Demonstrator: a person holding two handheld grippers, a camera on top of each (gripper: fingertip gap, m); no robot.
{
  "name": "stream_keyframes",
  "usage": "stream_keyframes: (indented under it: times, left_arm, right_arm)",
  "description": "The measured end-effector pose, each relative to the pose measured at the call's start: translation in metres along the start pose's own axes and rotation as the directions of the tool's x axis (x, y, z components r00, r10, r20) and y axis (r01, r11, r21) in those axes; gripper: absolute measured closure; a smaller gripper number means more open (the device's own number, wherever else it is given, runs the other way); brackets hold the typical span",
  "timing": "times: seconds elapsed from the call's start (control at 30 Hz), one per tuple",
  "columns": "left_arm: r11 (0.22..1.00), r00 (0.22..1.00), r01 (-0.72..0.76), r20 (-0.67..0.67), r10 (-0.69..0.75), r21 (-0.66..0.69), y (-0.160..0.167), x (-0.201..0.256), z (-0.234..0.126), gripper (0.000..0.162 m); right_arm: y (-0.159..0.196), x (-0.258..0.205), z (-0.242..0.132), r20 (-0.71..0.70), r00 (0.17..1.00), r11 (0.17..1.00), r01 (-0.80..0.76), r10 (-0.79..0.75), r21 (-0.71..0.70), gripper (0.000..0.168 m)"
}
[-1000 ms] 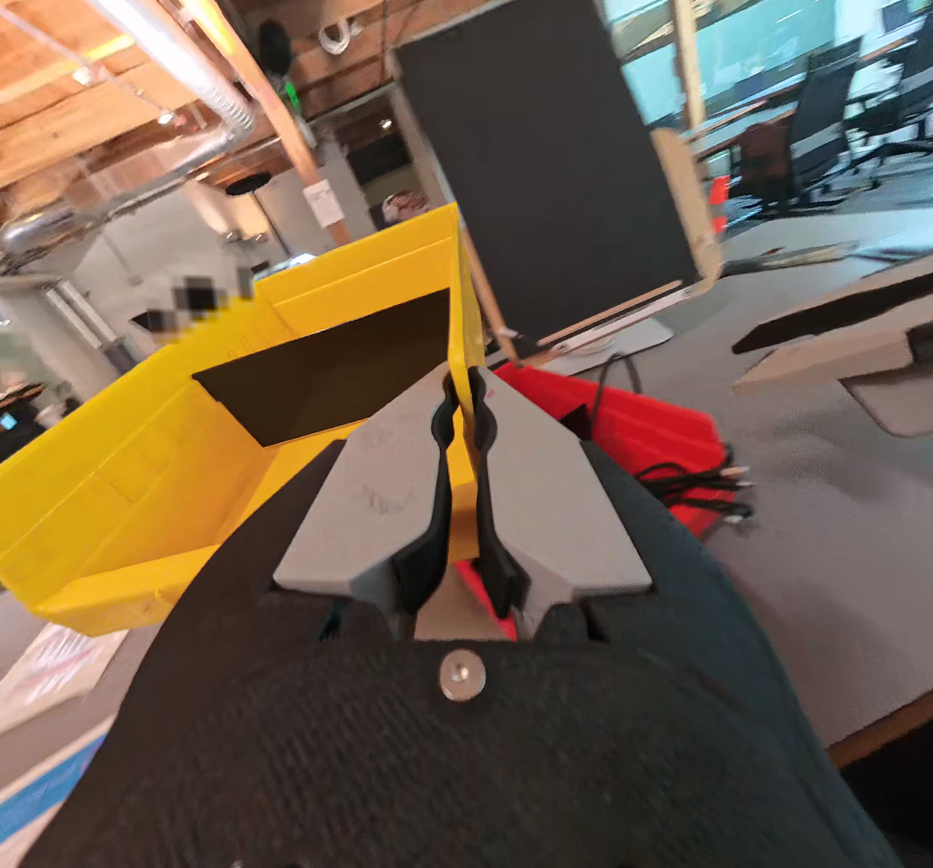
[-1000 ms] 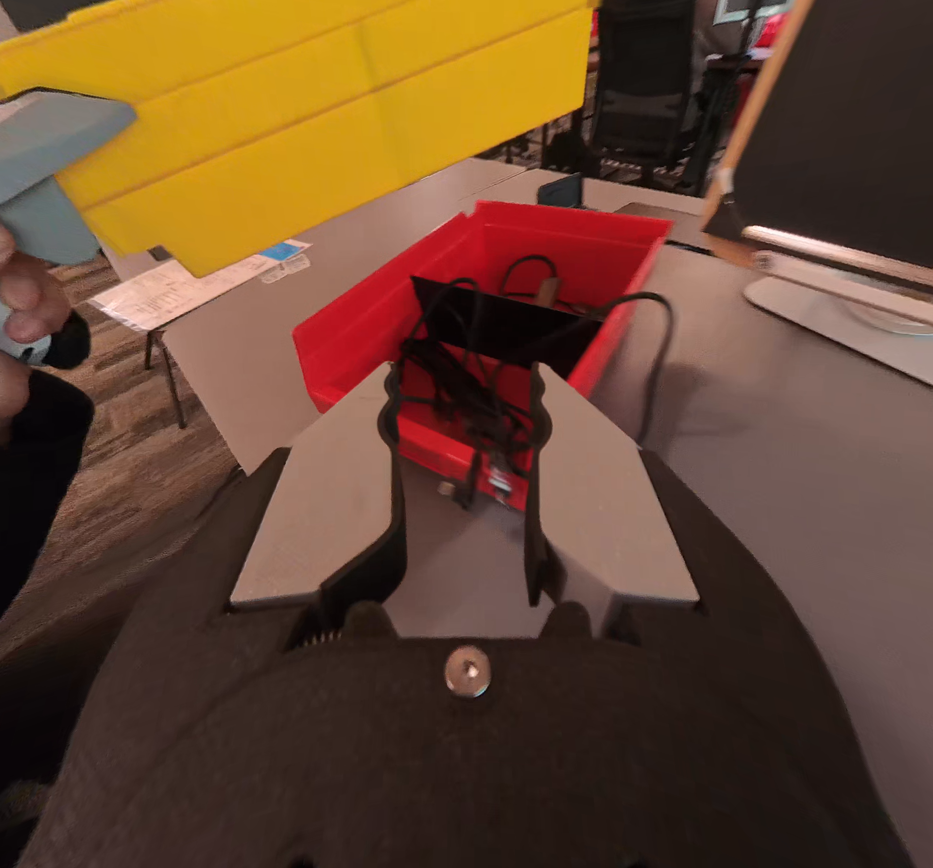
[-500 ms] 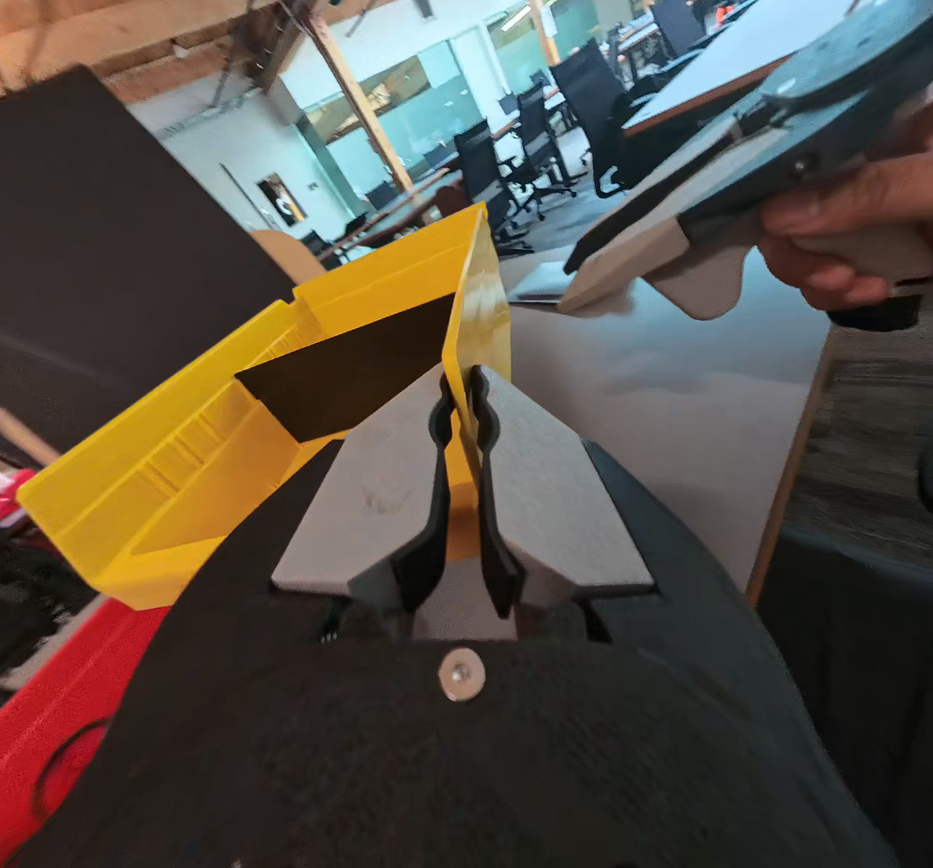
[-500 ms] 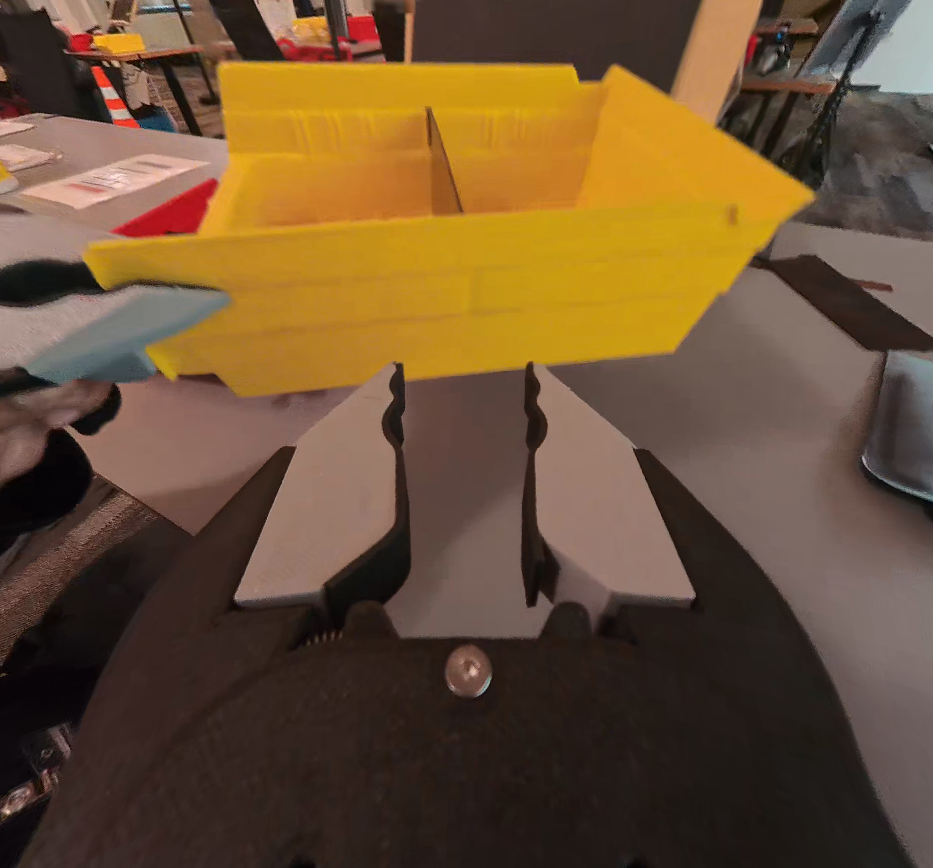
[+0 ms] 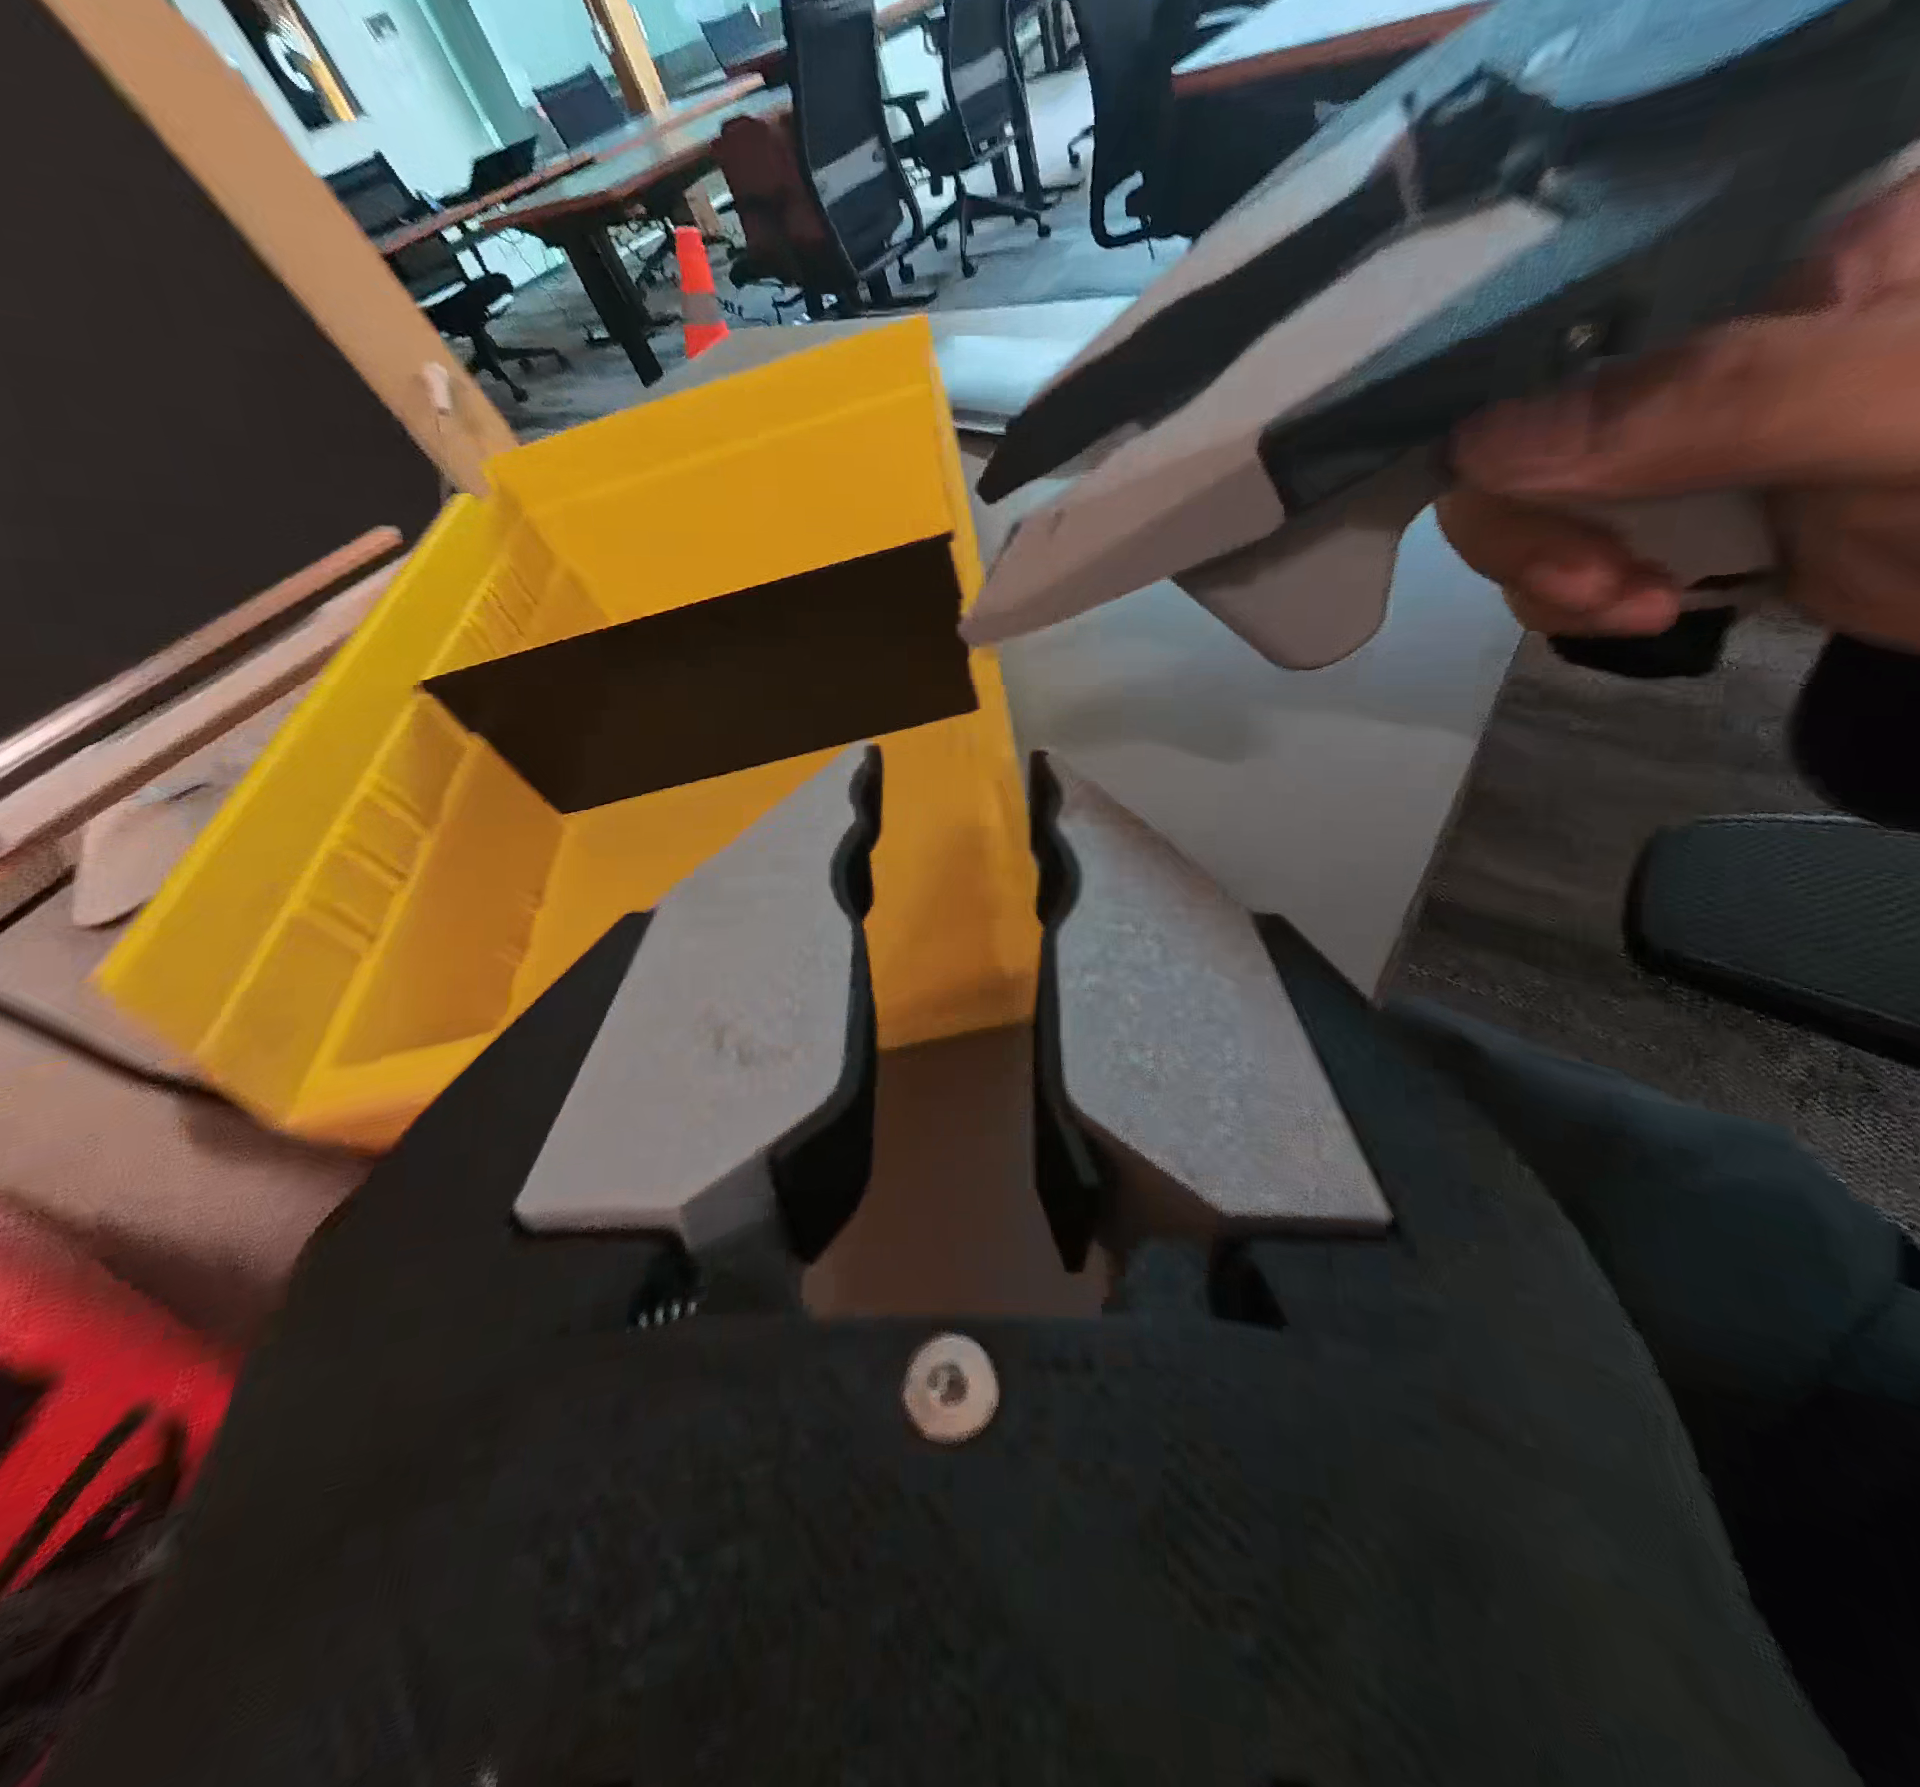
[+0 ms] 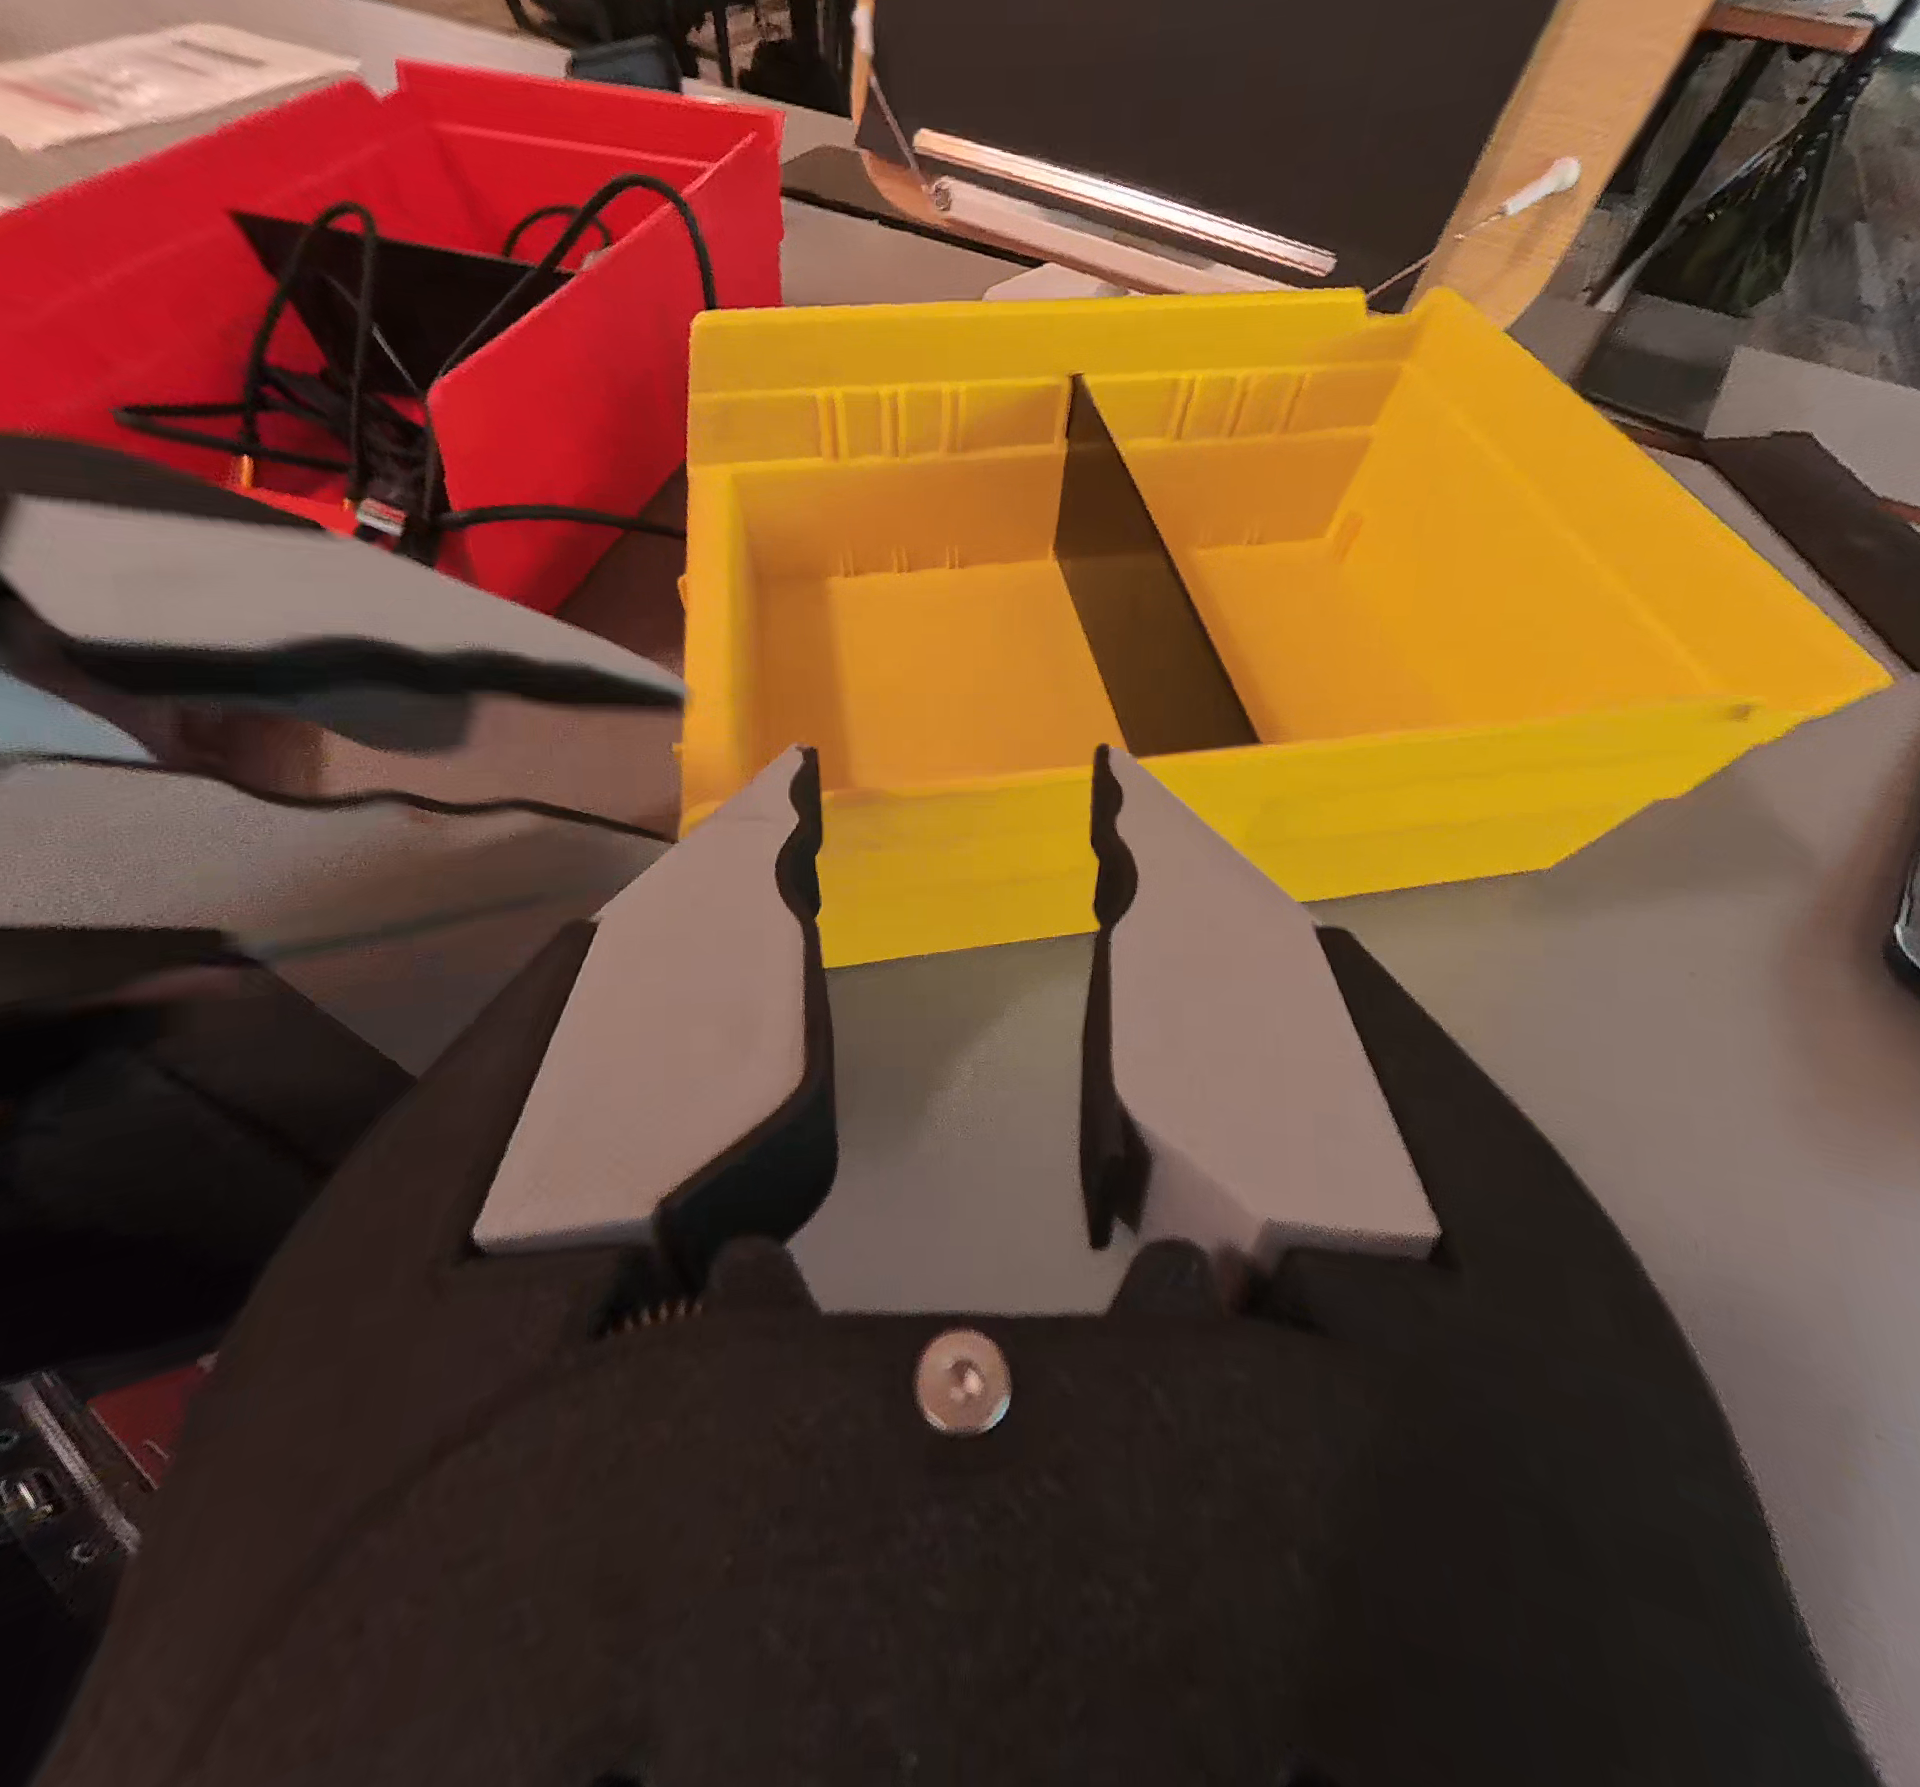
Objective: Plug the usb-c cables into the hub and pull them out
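Black USB cables (image 6: 343,407) lie tangled in a red bin (image 6: 582,407) at the left of the right wrist view. An empty yellow bin (image 6: 935,657) with a black divider (image 6: 1132,615) stands on the grey table just right of it. My right gripper (image 6: 951,771) is open and empty at the yellow bin's near wall. My left gripper (image 5: 951,771) is open and empty beside the yellow bin's (image 5: 727,490) end wall. Each gripper shows in the other's view, the left (image 6: 623,688) and the right (image 5: 977,563). I see no hub clearly.
A dark monitor (image 6: 1195,23) on a stand rises behind the bins. A small grey device with ports (image 6: 42,1498) sits at the lower left edge. The table edge (image 5: 1444,802) drops to the floor at the right. Office chairs (image 5: 862,137) stand farther off.
My left gripper let go of the yellow bin's wall and opened. The bin came down from the air and now rests on the table beside the red bin. My right gripper stayed open.
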State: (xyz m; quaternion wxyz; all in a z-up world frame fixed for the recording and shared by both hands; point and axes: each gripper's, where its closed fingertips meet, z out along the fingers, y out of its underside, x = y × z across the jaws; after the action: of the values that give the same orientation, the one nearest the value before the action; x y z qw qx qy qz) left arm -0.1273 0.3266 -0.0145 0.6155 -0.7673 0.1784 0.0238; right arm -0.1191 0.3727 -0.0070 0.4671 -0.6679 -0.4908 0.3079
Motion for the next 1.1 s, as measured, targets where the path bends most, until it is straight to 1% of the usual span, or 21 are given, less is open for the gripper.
stream_keyframes:
  times: [0.03, 0.1, 0.23, 0.3, 0.37, 0.4, 0.43, 0.53, 0.57, 0.6, 0.63, 0.67, 0.7, 0.73, 0.8, 0.83, 0.87, 0.9, 0.97, 1.03, 1.1]
  left_arm:
    - [1.0, 1.0, 0.004, 0.012, -0.004, 0.004, -0.001, -0.006, -0.015, 0.13]
    - [1.0, 0.999, 0.018, 0.041, -0.018, 0.001, 0.002, -0.021, -0.043, 0.124]
    - [0.995, 0.99, 0.061, 0.128, -0.051, -0.077, 0.033, -0.062, -0.092, 0.116]
    - [0.989, 0.971, 0.076, 0.233, -0.045, -0.126, 0.056, -0.096, -0.113, 0.115]
    - [0.979, 0.947, 0.113, 0.317, -0.054, -0.171, 0.079, -0.128, -0.134, 0.114]
    - [0.971, 0.931, 0.131, 0.36, -0.051, -0.199, 0.091, -0.144, -0.144, 0.112]
    - [0.967, 0.912, 0.142, 0.408, -0.043, -0.214, 0.1, -0.16, -0.155, 0.114]
    - [0.957, 0.851, 0.176, 0.524, -0.031, -0.23, 0.122, -0.203, -0.184, 0.127]
    - [0.958, 0.837, 0.176, 0.547, -0.024, -0.228, 0.126, -0.215, -0.192, 0.14]
    - [0.964, 0.826, 0.163, 0.563, -0.016, -0.212, 0.127, -0.226, -0.199, 0.16]
    - [0.969, 0.811, 0.154, 0.585, -0.013, -0.193, 0.128, -0.238, -0.206, 0.162]
    - [0.967, 0.775, 0.18, 0.632, -0.026, -0.182, 0.133, -0.255, -0.216, 0.162]
    - [0.958, 0.743, 0.215, 0.669, -0.036, -0.188, 0.14, -0.27, -0.225, 0.162]
    - [0.948, 0.729, 0.25, 0.682, -0.051, -0.197, 0.146, -0.279, -0.231, 0.153]
    - [0.931, 0.719, 0.315, 0.687, -0.108, -0.183, 0.148, -0.286, -0.238, 0.122]
    - [0.93, 0.726, 0.326, 0.675, -0.131, -0.171, 0.143, -0.283, -0.237, 0.112]
    - [0.935, 0.739, 0.32, 0.658, -0.145, -0.153, 0.135, -0.276, -0.233, 0.106]
    - [0.944, 0.755, 0.299, 0.64, -0.144, -0.14, 0.125, -0.266, -0.228, 0.102]
    - [0.959, 0.775, 0.239, 0.624, -0.094, -0.152, 0.109, -0.247, -0.216, 0.097]
    - [0.967, 0.775, 0.186, 0.631, -0.037, -0.172, 0.099, -0.234, -0.206, 0.097]
    - [0.972, 0.765, 0.156, 0.644, -0.005, -0.177, 0.091, -0.229, -0.197, 0.099]
  right_arm:
    - [0.001, -0.005, 0.003, 0.004, 1.0, 1.0, 0.024, -0.024, -0.012, 0.118]
    - [0.0, -0.018, 0.01, 0.018, 0.997, 0.997, 0.075, -0.075, -0.027, 0.115]
    - [0.001, -0.05, 0.033, 0.028, 0.98, 0.978, 0.2, -0.199, -0.064, 0.112]
    - [0.006, -0.055, 0.045, -0.031, 0.955, 0.95, 0.292, -0.297, -0.107, 0.108]
    - [0.007, -0.04, 0.051, -0.154, 0.895, 0.904, 0.394, -0.418, -0.164, 0.121]
    - [0.012, -0.033, 0.052, -0.169, 0.875, 0.884, 0.42, -0.454, -0.205, 0.114]
    - [0.017, -0.028, 0.051, -0.159, 0.876, 0.879, 0.414, -0.455, -0.235, 0.108]
    - [0.025, 0.008, 0.038, -0.185, 0.892, 0.892, 0.353, -0.411, -0.281, 0.104]
    - [0.025, 0.026, 0.029, -0.215, 0.892, 0.899, 0.33, -0.397, -0.287, 0.103]
    - [0.024, 0.045, 0.021, -0.253, 0.894, 0.911, 0.297, -0.371, -0.286, 0.107]
    - [0.024, 0.066, 0.011, -0.298, 0.891, 0.923, 0.257, -0.341, -0.287, 0.109]
    - [0.025, 0.088, 0.001, -0.353, 0.884, 0.935, 0.207, -0.305, -0.289, 0.11]
    - [0.027, 0.108, -0.007, -0.4, 0.877, 0.944, 0.153, -0.266, -0.291, 0.114]
    - [0.03, 0.12, -0.013, -0.416, 0.881, 0.952, 0.112, -0.227, -0.284, 0.117]
    - [0.032, 0.125, -0.018, -0.394, 0.903, 0.965, 0.072, -0.171, -0.253, 0.111]
    - [0.031, 0.124, -0.021, -0.395, 0.905, 0.971, 0.07, -0.159, -0.23, 0.112]
    - [0.028, 0.118, -0.021, -0.382, 0.912, 0.976, 0.077, -0.152, -0.203, 0.113]
    - [0.026, 0.108, -0.019, -0.349, 0.927, 0.981, 0.081, -0.139, -0.174, 0.113]
    - [0.022, 0.084, -0.009, -0.258, 0.962, 0.99, 0.06, -0.092, -0.127, 0.11]
    - [0.02, 0.057, 0.005, -0.168, 0.984, 0.993, 0.044, -0.061, -0.108, 0.109]
    - [0.02, 0.034, 0.023, -0.115, 0.991, 0.992, 0.049, -0.062, -0.115, 0.108]
